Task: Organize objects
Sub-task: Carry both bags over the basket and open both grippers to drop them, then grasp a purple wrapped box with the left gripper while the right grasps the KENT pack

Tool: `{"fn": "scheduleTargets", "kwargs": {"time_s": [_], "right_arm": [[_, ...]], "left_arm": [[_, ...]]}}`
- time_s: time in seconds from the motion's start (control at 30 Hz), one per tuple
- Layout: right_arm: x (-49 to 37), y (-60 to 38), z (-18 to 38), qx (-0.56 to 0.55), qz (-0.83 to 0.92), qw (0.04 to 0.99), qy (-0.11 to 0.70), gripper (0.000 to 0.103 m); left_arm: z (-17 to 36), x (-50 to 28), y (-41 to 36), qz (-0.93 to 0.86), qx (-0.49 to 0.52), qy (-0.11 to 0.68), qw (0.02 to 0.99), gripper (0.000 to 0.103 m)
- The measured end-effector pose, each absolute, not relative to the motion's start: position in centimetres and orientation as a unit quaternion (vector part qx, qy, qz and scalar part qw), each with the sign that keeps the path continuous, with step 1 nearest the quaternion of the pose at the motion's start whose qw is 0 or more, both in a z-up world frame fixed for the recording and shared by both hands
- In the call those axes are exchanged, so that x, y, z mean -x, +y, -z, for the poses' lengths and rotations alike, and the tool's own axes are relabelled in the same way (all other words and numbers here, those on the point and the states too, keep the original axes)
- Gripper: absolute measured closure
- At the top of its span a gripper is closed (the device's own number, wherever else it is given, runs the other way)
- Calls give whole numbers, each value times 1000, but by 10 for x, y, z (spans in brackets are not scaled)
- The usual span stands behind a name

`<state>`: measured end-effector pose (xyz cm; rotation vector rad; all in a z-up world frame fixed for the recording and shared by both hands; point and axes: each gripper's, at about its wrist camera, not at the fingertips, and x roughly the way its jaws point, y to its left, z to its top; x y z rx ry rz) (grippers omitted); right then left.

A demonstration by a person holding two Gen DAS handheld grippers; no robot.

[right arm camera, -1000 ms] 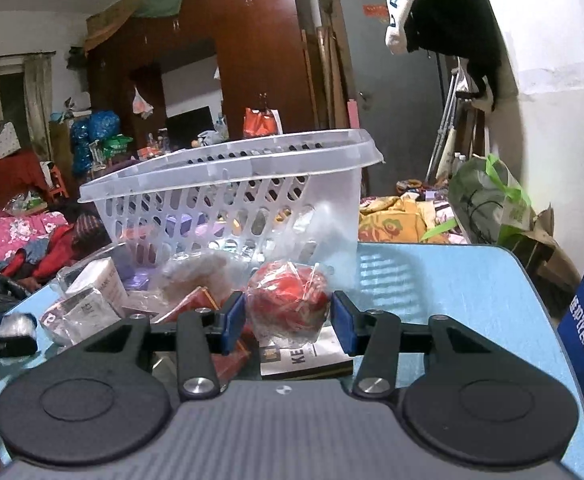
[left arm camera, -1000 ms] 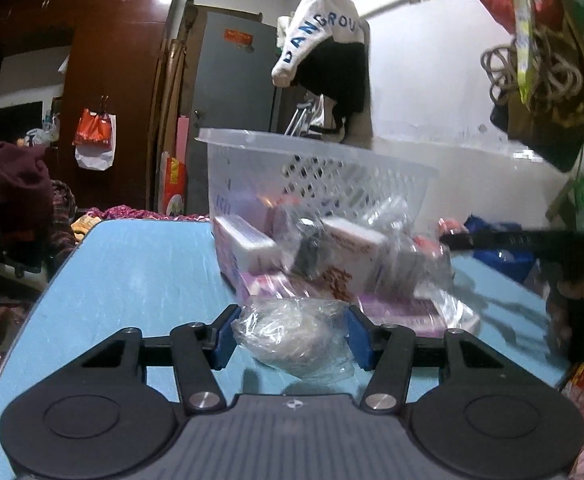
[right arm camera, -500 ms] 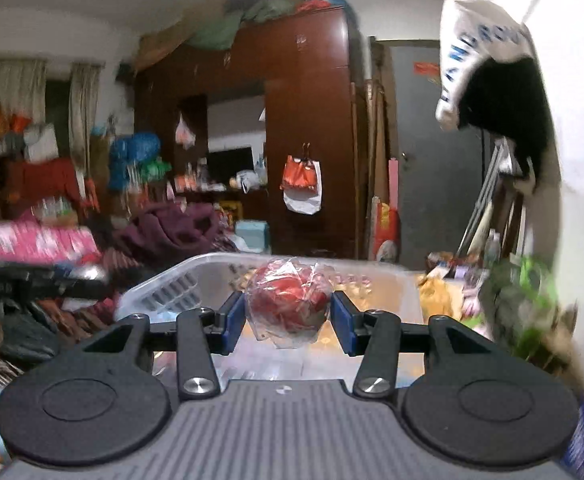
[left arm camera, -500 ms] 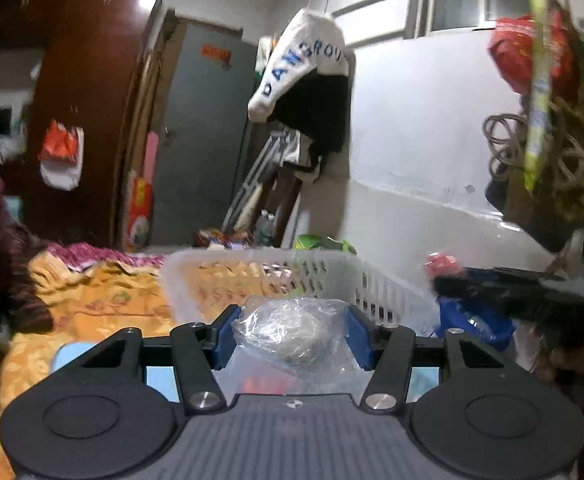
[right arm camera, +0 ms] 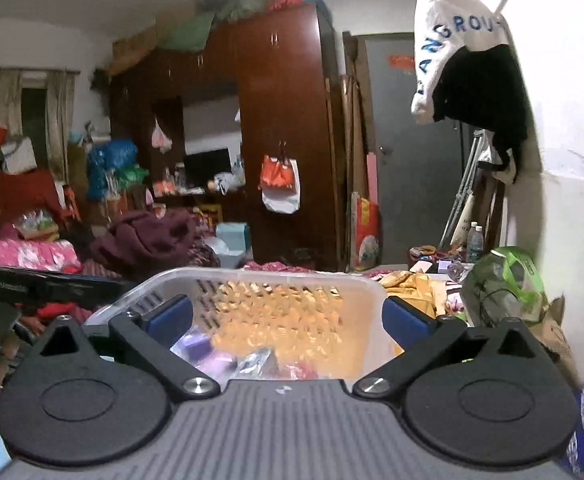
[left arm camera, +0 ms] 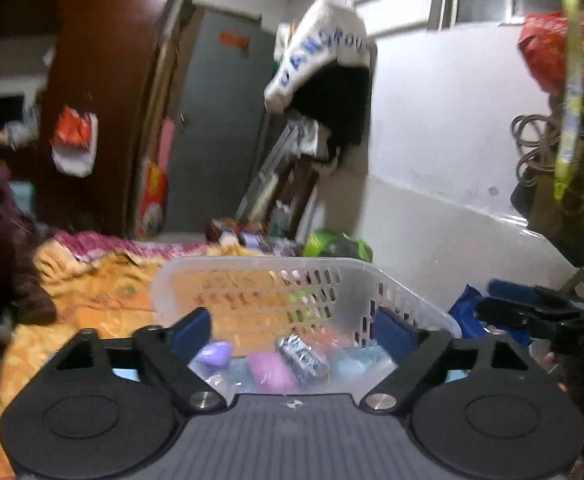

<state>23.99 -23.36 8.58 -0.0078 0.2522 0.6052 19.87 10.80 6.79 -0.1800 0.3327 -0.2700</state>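
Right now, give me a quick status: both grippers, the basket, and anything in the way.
Left gripper open, empty, over the basket. Right gripper open, empty, over it too. Wrapped items lie inside. Nothing blocking.

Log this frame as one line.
left gripper: open, empty | right gripper: open, empty | both over basket | wrapped items inside

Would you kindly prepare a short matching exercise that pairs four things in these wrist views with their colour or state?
Things:
1. left tongs
2. basket
3. hanging garment with blue lettering
4. wardrobe

States or colours:
A. dark reddish-brown
B. white and black
C. open, holding nothing
D. translucent white, perforated walls, packets inside

Pairs: 1-C, 2-D, 3-B, 4-A
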Motion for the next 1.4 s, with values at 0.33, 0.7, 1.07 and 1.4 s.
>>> {"fn": "scheduleTargets", "kwargs": {"time_s": [0.33, 0.7, 1.07, 1.4], "right_arm": [[-237, -242, 9, 47, -277, 920, 272, 1], [-235, -215, 28, 93, -273, 908, 304, 26], [-236, -221, 27, 77, -270, 912, 299, 40], [-237, -222, 26, 79, -265, 915, 293, 40]], "left_arm": [[24, -140, 109, 120, 80, 257, 956, 4], [31, -151, 101, 105, 45, 279, 954, 4], [32, -147, 90, 89, 31, 277, 956, 6], [36, -149, 84, 55, 22, 295, 954, 29]]}}
